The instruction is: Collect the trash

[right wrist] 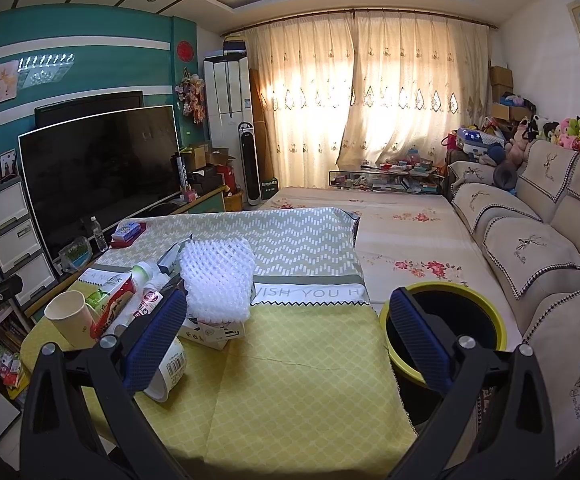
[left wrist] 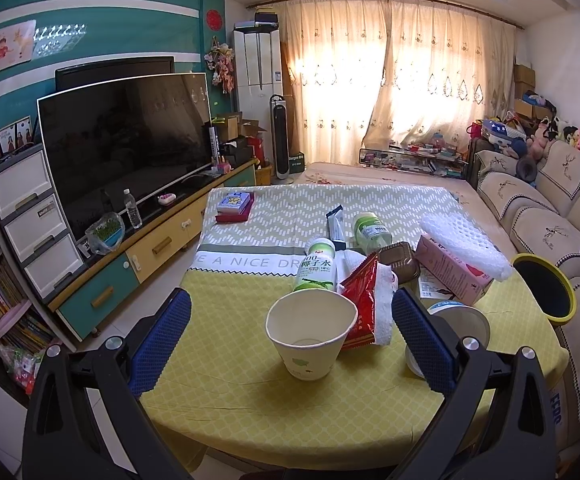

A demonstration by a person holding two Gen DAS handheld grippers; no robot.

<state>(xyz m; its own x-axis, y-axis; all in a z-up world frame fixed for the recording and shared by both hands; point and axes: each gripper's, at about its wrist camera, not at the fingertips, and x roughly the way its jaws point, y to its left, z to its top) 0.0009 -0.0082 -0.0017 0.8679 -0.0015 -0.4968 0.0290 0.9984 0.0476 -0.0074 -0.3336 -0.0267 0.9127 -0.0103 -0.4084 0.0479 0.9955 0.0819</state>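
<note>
Left tool [left wrist: 292, 320] is held low over the near edge of the worktop [left wrist: 229, 392], jaws spread wide apart and empty. Between its blue pads [left wrist: 161, 344] a paper cup [left wrist: 310, 338] is framed, standing upright on the yellow cloth, untouched by either pad.

Remaining trash is noted relative to the paper cup. Just behind it, a green-labelled bottle [left wrist: 317, 267] lies on its side. Touching the cup's right flank, a red snack packet [left wrist: 364, 304] rests over a white towel [left wrist: 384, 320]. Behind the packet a brown plastic tray [left wrist: 400, 264] is seen, and further back a second bottle [left wrist: 372, 232] and a dark tube [left wrist: 336, 226]. Right of the cup, a pink carton [left wrist: 452, 272] lies tilted, with white foam netting [left wrist: 464, 242] behind it. A white tub [left wrist: 464, 324] lies on its side, partly hidden by the right pad.

Right tool [right wrist: 285, 332] is likewise held with jaws wide apart, nothing gripped. A yellow-rimmed black bin [right wrist: 474, 304] is seen off the worktop's right edge, well apart from the cup, beside the sofa [right wrist: 538, 248].
</note>
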